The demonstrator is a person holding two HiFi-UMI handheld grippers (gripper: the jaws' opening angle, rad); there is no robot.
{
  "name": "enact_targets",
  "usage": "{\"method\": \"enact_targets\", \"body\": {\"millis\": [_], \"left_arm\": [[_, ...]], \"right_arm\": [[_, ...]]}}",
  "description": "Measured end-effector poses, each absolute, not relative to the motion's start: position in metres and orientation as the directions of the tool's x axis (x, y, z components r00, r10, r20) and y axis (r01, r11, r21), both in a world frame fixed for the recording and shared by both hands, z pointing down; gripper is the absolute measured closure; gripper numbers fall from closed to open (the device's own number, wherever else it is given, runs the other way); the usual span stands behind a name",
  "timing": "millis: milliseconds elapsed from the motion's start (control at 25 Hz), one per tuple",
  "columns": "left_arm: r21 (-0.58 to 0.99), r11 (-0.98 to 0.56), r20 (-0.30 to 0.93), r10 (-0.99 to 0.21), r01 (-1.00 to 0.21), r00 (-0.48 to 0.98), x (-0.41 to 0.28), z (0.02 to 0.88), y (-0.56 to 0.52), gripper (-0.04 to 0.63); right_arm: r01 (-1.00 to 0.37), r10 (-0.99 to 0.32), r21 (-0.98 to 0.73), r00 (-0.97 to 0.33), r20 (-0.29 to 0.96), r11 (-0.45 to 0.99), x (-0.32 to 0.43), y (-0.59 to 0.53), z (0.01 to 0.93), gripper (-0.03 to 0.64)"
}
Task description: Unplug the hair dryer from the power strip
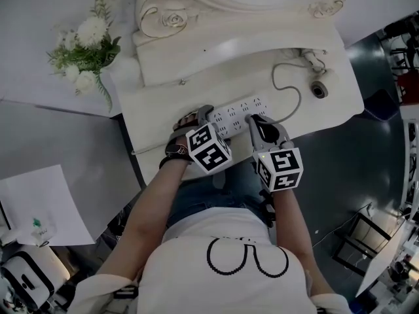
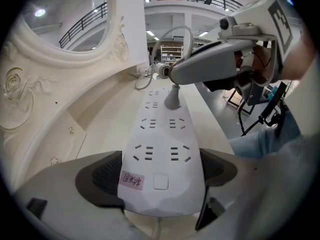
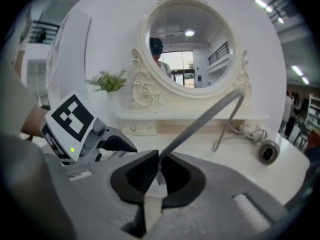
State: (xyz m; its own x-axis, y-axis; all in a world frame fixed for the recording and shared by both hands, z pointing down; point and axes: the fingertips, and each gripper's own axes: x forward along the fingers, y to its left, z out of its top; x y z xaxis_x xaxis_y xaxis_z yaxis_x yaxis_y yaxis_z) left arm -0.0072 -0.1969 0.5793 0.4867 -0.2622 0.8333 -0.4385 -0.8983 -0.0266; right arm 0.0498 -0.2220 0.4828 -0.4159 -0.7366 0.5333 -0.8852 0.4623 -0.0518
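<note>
A white power strip [image 1: 237, 113] [image 2: 162, 134] lies along the front of the white vanity table [image 1: 196, 77]. My left gripper [image 1: 208, 113] [image 2: 157, 169] is shut on the strip's near end, its dark pads pressing both long sides. A grey plug [image 2: 172, 98] stands in a socket further along the strip. My right gripper [image 1: 251, 118] [image 2: 171, 75] [image 3: 156, 166] is shut on the top of this plug, where the grey cord [image 3: 200, 124] [image 1: 299, 100] leaves it. The cord runs to the hair dryer [image 1: 319, 89] [image 3: 268, 153] lying at the table's right.
An ornate white mirror [image 1: 196, 5] [image 3: 187, 49] stands at the back of the table. White flowers [image 1: 88, 48] [image 3: 110, 81] are to its left. The table's front edge is just under both grippers. A sheet of paper [image 1: 39, 201] lies lower left.
</note>
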Motion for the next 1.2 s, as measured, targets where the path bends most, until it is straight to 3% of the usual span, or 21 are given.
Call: {"method": "enact_targets", "body": {"millis": [160,480,760,1200], "left_arm": [[-0.026,-0.905,0.834,-0.254,-0.425,0.490,-0.006,0.579,-0.196,0.132],[-0.020,-0.897,0.835,-0.258,-0.441,0.487,-0.007,0.581,-0.198,0.130],[-0.018,-0.909,0.840,-0.240,-0.417,0.487,-0.006,0.580,-0.195,0.130],[-0.007,-0.906,0.843,-0.233,-0.423,0.486,-0.006,0.582,-0.196,0.130]], "right_arm": [[-0.865,-0.723,-0.010,-0.425,0.544,0.501,0.043,-0.239,0.483,0.595],[-0.890,-0.741,-0.298,-0.454,0.495,0.346,0.064,-0.229,0.487,0.595],[-0.900,-0.730,-0.111,-0.410,0.548,0.422,0.044,-0.234,0.480,0.595],[-0.901,-0.733,-0.190,-0.429,0.528,0.390,0.058,-0.236,0.480,0.594]]}}
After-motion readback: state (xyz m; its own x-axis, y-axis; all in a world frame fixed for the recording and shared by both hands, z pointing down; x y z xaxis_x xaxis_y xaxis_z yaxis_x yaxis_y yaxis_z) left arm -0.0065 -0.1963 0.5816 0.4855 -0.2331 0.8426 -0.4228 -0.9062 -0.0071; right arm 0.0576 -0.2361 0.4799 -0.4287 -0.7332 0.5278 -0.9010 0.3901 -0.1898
